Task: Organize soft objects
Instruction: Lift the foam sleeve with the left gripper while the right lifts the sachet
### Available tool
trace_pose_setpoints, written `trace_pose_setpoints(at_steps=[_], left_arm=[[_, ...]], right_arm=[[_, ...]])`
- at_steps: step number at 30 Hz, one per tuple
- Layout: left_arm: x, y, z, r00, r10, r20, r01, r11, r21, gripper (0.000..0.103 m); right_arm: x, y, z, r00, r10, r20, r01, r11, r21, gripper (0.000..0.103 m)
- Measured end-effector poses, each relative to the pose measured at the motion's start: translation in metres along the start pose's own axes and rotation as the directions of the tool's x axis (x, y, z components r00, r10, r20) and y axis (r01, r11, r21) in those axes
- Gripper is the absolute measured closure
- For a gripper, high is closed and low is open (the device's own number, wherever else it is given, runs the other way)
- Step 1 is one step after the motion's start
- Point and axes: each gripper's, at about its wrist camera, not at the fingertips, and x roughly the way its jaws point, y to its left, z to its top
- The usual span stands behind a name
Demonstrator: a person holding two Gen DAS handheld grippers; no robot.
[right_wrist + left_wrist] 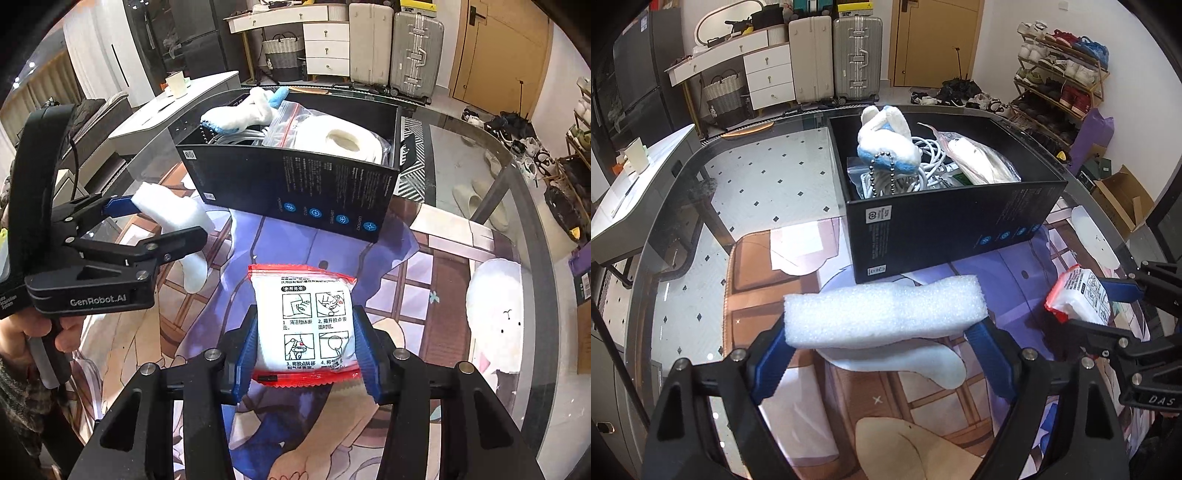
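Observation:
My left gripper [882,332] is shut on a white foam block [884,310], gripped end to end above the printed mat; the same block [173,214] shows in the right wrist view. My right gripper [304,339] is shut on a white packet with red edges [306,321], also seen at the right of the left wrist view as the packet [1078,295]. Ahead stands an open black box [945,221] holding a white and blue plush toy [886,142], white cables [923,173] and a bagged white item [979,162].
The box stands on a glass table [701,240] covered in part by a printed mat [424,280]. A white plush cushion [495,306] lies at the right of the mat. Suitcases [857,59], drawers and a shoe rack [1060,77] line the room behind.

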Motion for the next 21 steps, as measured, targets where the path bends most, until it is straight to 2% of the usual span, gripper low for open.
trace_pose_setpoints(at_steps=[21], left_arm=[[-0.039, -0.001, 0.003, 0.999, 0.003, 0.047, -0.004, 1.000, 0.024, 0.015]], right_arm=[[-0.017, -0.017, 0.030, 0.999, -0.021, 0.042, 0.021, 1.000, -0.005, 0.055]])
